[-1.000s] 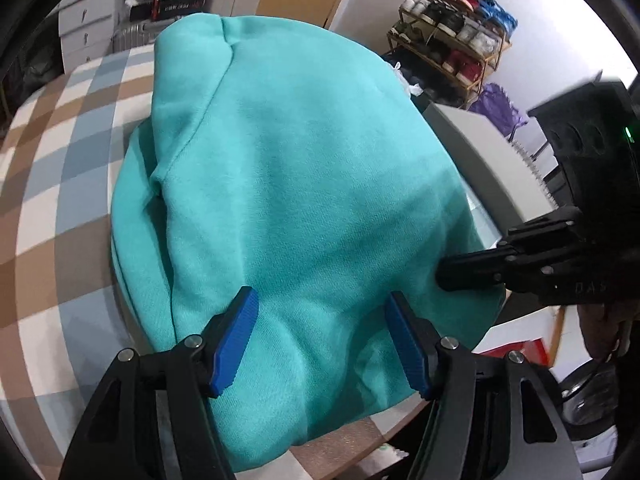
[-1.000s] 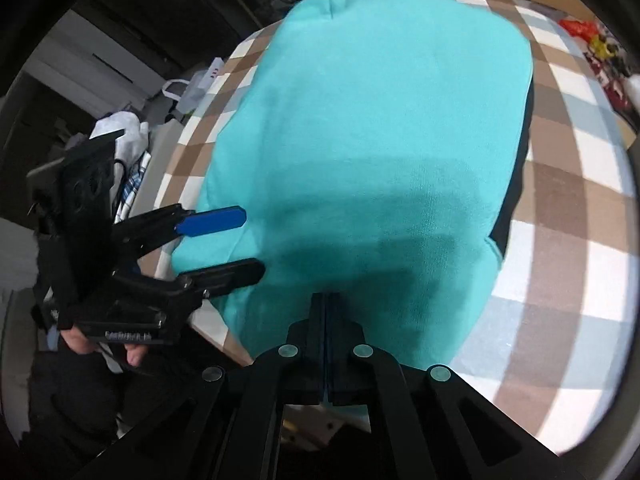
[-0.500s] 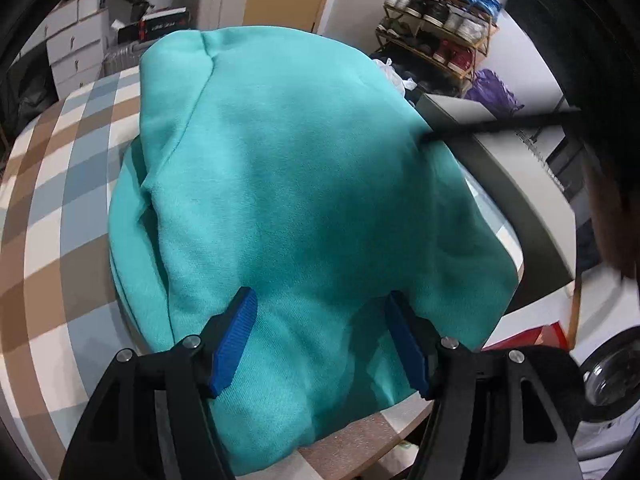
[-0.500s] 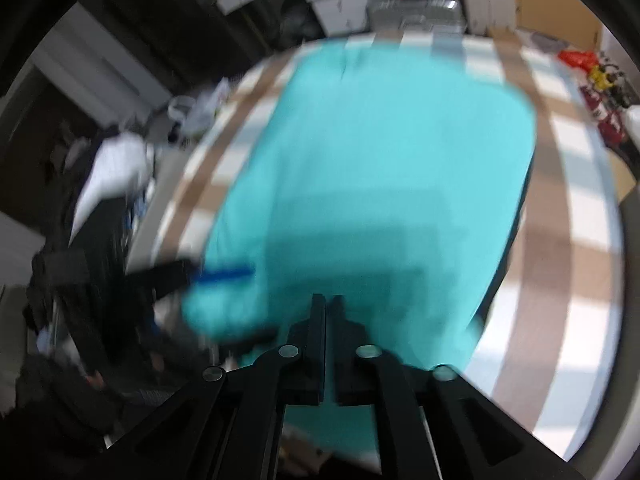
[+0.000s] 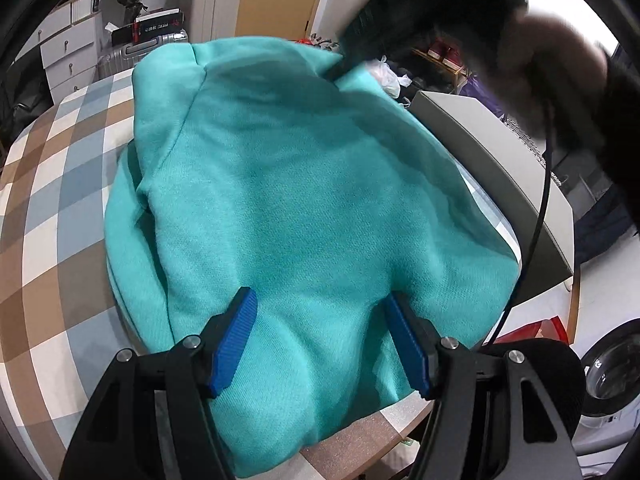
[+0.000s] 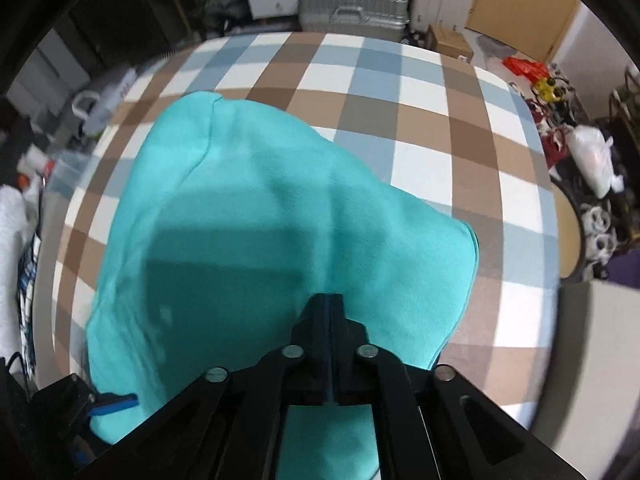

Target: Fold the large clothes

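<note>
Folding the teal sweatshirt (image 5: 304, 200) on the checked tablecloth (image 6: 400, 80).
We have the garment spread wide across the cloth, its near hem spilling over the table's edge, so a fold can be carried across it. Our right gripper (image 6: 329, 308) has its jaws pinched together on a ridge of teal fabric, apparently lifting it; our left gripper (image 5: 320, 332) sits half open, pads resting astride the near hem, seemingly steadying it without clamping.

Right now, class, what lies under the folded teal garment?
The teal garment lies on a checked cloth in brown, blue and white, which shows all around it. Whether anything else sits beneath the garment cannot be seen; the fabric covers it.
</note>
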Demonstrator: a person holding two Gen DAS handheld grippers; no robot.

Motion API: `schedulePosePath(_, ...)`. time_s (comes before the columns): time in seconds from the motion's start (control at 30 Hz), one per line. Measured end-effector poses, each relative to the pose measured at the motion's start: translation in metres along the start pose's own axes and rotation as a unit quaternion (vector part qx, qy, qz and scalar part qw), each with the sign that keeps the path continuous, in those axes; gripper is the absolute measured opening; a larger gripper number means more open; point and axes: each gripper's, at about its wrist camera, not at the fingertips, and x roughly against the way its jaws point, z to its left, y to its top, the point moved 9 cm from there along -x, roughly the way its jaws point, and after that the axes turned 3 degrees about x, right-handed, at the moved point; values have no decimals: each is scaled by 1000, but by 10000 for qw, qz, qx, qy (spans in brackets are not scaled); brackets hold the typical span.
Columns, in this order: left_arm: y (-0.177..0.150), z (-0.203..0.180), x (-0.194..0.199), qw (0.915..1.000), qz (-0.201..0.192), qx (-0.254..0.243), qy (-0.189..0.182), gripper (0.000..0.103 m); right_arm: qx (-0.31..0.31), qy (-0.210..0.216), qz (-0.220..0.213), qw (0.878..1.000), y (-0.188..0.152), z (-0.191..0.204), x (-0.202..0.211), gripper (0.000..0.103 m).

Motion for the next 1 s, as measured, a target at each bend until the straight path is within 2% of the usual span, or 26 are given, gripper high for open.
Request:
schedulePosePath(0.1, -1, 1, -1, 10000, -10, -3, 32, 61, 83, 295, -570, 9979, 32, 13, 28, 2)
schedulePosePath(0.2, -2, 1, 0, 10000, -33, -25, 48, 61, 96, 591, -700, 9957, 60, 35, 24, 2)
schedulePosePath(0.27, -4, -1, 1, 10000, -30, -55, -10, 61, 210, 503, -541, 9970, 70, 49, 2, 2)
schedulePosePath(0.37, -2, 3, 2, 9998, -52, 39, -172, 61, 81, 296, 209, 9993, 63, 61, -57, 2)
schedulePosePath(0.47, -2, 5, 5, 9994, -47, 103, -342, 61, 72, -97, 157, 9998, 65, 67, -58, 2)
schedulePosePath(0.5, -2, 4, 8, 9991, -57, 86, -423, 61, 54, -107, 157, 9998, 64, 69, -54, 2)
schedulePosePath(0.57, 2, 7, 20, 9976, -219, 214, -613, 61, 19, 310, -136, 9994, 63, 70, -29, 2)
schedulePosePath(0.6, 7, 10, 32, 9953, -388, 359, -814, 61, -130, 595, -436, 9972, 59, 64, -9, 2)
schedulePosePath(0.67, 17, 17, 56, 9903, -769, 469, -1055, 61, -548, 1159, -983, 9869, 44, 47, 30, 11)
schedulePosePath(0.7, 24, 27, 73, 9874, -1061, 540, -1038, 62, -849, 1425, -1374, 9765, 28, 31, 54, 29)
schedulePosePath(0.73, 28, 33, 79, 9862, -1179, 587, -1004, 64, -1040, 1487, -1586, 9705, 17, 19, 66, 51)
schedulePosePath(0.8, 36, 56, 86, 9822, -1351, 961, -887, 84, -1368, 1569, -1938, 9587, -18, -11, 86, 69)
schedulePosePath(0.93, 47, 80, 58, 9795, -970, 1575, -795, 85, -1703, 1559, -1942, 9534, -91, -56, 79, 69)
schedulePosePath(1.0, 51, 93, 41, 9717, -868, 2033, -832, 85, -1986, 1734, -1845, 9468, -117, -69, 64, 69)
